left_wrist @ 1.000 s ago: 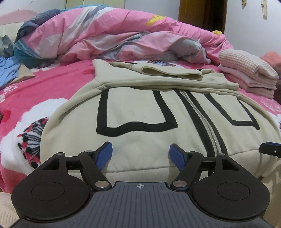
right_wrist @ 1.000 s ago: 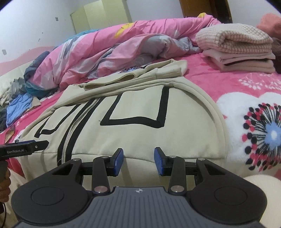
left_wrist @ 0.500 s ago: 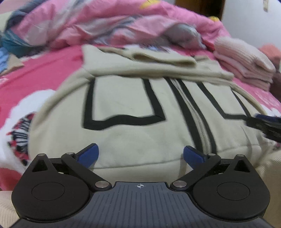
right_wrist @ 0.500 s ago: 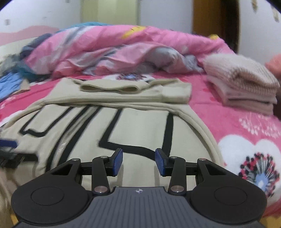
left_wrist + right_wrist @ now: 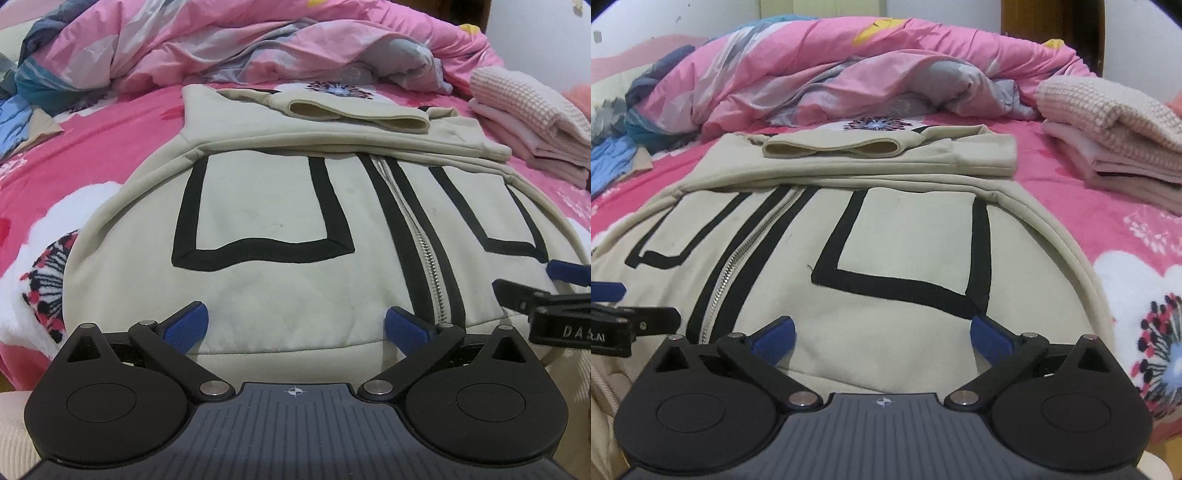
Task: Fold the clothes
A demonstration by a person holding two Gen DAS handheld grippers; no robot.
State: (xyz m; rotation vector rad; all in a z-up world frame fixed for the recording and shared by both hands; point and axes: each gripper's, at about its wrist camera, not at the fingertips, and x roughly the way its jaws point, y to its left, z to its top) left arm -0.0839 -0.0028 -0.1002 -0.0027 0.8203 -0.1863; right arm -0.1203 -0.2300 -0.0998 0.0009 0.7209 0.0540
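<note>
A cream zip-up hoodie (image 5: 266,206) with black outlined pockets lies flat on the bed, its sleeves folded across the far end; it also shows in the right wrist view (image 5: 905,240). My left gripper (image 5: 295,326) is open, its blue pads spread over the hoodie's near hem, left of the zipper (image 5: 413,229). My right gripper (image 5: 881,334) is open over the near hem, right of the zipper (image 5: 738,266). Each gripper shows at the edge of the other's view. Neither holds cloth.
A pink floral bedsheet (image 5: 92,140) covers the bed. A rumpled pink duvet (image 5: 240,40) lies at the back. A stack of folded pink clothes (image 5: 528,110) sits at the right, also in the right wrist view (image 5: 1115,136). Blue and grey clothes (image 5: 14,110) lie at the far left.
Both grippers have opened wider. Both have moved in over the hoodie's near hem, and the right gripper has turned to face the hoodie more squarely.
</note>
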